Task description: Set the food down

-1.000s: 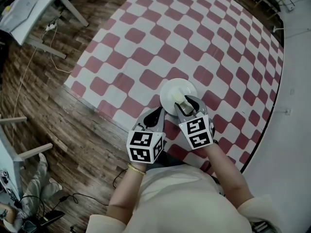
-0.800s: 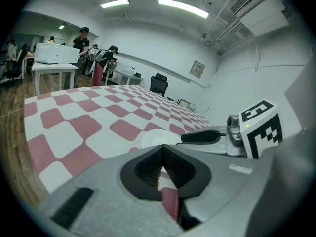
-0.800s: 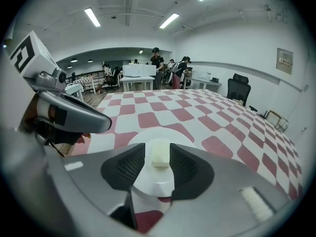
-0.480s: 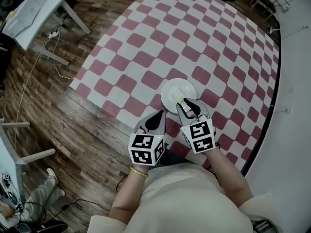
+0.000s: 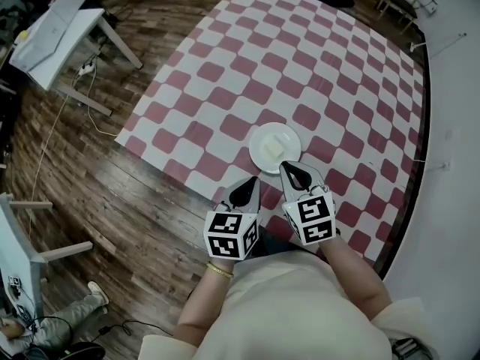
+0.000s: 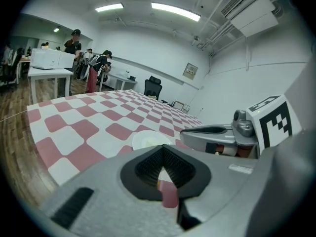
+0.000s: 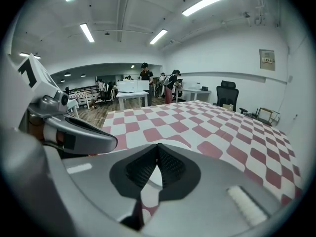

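The food, a pale flat piece [image 5: 271, 149], lies on the round white plate [image 5: 287, 136], which sits on the red-and-white checked surface [image 5: 225, 88] near its close edge. What kind of food it is I cannot say; it is too small to make out. So the setting-down looks done. The right hand-held gripper [image 5: 289, 168] is just short of the plate, its jaws closing to meet with nothing between them. The left hand-held gripper [image 5: 253, 181] is beside it, jaws together and empty. Little seems left beyond drawing away.

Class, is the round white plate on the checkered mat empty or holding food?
Holding food: the head view shows a pale yellowish piece lying on the round white plate.
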Action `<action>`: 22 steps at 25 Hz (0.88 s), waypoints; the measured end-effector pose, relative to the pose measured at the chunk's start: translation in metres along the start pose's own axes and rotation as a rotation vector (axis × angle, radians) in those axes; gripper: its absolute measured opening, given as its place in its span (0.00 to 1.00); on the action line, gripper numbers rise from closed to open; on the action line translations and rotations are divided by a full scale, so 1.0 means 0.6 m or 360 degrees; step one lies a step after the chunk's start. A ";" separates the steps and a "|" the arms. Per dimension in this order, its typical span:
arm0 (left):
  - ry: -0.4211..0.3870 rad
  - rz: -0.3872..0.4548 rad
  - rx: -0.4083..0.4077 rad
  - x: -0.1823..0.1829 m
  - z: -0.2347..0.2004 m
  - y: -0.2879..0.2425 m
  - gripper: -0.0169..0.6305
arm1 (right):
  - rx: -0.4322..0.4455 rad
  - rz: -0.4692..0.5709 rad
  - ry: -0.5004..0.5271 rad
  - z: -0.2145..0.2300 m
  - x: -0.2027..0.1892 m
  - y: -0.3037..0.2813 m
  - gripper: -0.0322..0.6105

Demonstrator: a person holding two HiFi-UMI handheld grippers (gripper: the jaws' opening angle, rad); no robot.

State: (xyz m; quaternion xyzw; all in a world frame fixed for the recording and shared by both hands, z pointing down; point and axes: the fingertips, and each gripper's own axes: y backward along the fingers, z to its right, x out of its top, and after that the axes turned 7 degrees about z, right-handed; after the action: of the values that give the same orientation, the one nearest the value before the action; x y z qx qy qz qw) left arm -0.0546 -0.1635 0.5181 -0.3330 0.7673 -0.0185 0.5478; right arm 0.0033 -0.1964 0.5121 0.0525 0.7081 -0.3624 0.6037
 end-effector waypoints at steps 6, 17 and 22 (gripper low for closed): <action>-0.0039 0.0013 -0.0025 -0.002 0.020 0.019 0.04 | -0.0014 0.0068 -0.0054 -0.013 0.011 0.028 0.06; -0.0111 0.0038 -0.0058 0.003 0.053 0.056 0.04 | -0.0017 0.0177 -0.0062 -0.036 0.031 0.075 0.06; -0.0132 0.0048 -0.0079 0.001 0.068 0.078 0.04 | -0.0008 0.0227 -0.0063 -0.051 0.041 0.100 0.05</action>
State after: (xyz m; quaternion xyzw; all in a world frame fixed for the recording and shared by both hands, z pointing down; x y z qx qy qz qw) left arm -0.0430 -0.1140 0.4832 -0.3353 0.7491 0.0226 0.5708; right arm 0.0027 -0.1438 0.4634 0.0942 0.6914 -0.3175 0.6421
